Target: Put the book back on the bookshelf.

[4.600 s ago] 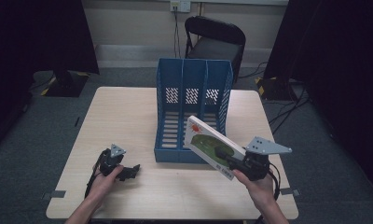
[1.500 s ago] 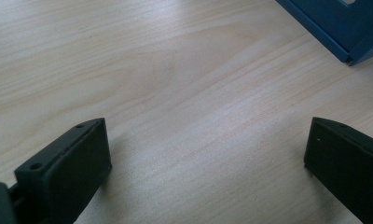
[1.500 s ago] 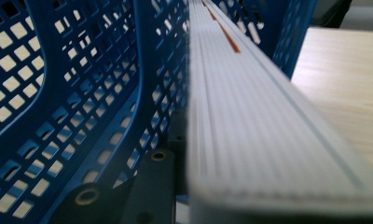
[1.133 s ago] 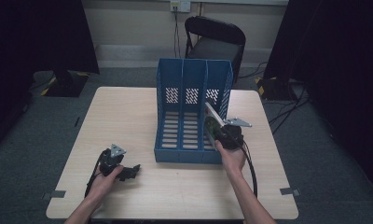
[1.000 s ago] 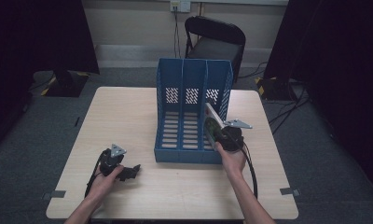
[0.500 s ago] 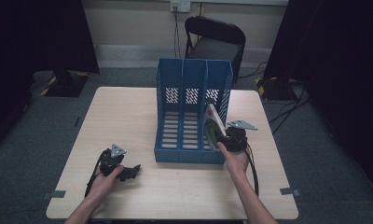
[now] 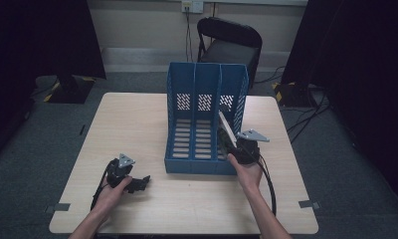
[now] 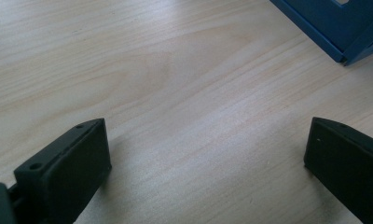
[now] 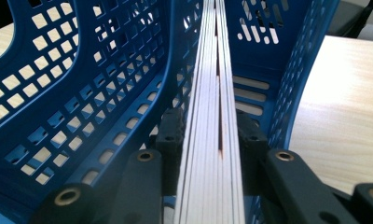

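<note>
The right gripper [image 7: 233, 148] is sitting at centre right of the high view, at the open front of the blue file rack [image 7: 194, 92], in its rightmost compartment. A thin book [image 7: 225, 130] is standing on edge in that compartment, slanting up toward the rack's back wall. In the right gripper view the book's page edges [image 9: 212, 140] are running up the middle of the frame, and the two black jaws are flanking them on either side; the pads are lying right against the covers, though whether they are pressing or only touching cannot be told, since the jaws have just been easing apart slightly with the book between them. The perforated blue divider [image 9: 82, 107] is filling the left of that view, and the rack's outer wall [image 9: 296, 88] is rising at right. The left gripper [image 7: 130, 180] is resting on the wooden table [image 7: 137, 124] at lower left of the high view, well apart from the rack. In the left gripper view its jaws are standing spread wide over bare tabletop [image 8: 189, 107], pinching nothing, with a corner of the rack [image 8: 334, 23] showing at upper right.
</note>
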Demonstrator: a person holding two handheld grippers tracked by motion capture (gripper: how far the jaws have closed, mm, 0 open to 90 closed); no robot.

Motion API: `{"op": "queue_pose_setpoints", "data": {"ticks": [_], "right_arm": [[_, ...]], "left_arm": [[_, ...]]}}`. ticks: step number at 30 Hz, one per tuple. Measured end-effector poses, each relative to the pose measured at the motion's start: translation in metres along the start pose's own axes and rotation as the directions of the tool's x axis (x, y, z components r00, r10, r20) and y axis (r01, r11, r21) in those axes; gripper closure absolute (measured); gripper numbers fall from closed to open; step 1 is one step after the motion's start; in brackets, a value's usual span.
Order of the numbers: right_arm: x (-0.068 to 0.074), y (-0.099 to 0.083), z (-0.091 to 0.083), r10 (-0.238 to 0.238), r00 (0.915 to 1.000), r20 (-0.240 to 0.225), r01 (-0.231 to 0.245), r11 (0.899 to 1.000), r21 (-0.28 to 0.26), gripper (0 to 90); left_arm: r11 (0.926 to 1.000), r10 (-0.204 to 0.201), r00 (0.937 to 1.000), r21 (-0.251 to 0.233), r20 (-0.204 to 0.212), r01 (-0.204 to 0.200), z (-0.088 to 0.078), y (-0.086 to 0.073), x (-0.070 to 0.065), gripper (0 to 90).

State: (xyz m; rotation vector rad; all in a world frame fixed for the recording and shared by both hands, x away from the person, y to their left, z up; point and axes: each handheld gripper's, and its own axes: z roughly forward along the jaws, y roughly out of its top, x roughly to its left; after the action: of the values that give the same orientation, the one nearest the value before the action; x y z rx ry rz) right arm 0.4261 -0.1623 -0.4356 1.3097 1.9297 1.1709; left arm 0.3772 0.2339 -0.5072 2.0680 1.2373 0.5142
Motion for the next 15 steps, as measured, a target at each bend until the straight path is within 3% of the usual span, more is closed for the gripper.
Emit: {"op": "queue_pose_setpoints", "data": {"ticks": [4,9,15], "right_arm": [[-0.0007,-0.0018,0.0021,0.020,0.9998,0.003,-0.020,1.000,-0.015,66.4],[0.0039,-0.0022,0.0024,0.006,0.9995,0.032,-0.003,0.997,-0.073,68.4],[0.0051,-0.0083,0.0010,0.028,0.9987,0.043,-0.024,0.994,-0.107,71.0]], "left_arm": [[1.0000,0.001,1.0000,-0.003,0.006,-0.001,0.0020,0.0017,-0.0013,0.0],[1.0000,0.000,1.0000,-0.004,0.009,0.000,0.0027,0.0023,-0.0018,0.0],[1.0000,0.000,1.0000,-0.004,0.009,0.000,0.0024,0.0020,-0.0021,0.0]]}}
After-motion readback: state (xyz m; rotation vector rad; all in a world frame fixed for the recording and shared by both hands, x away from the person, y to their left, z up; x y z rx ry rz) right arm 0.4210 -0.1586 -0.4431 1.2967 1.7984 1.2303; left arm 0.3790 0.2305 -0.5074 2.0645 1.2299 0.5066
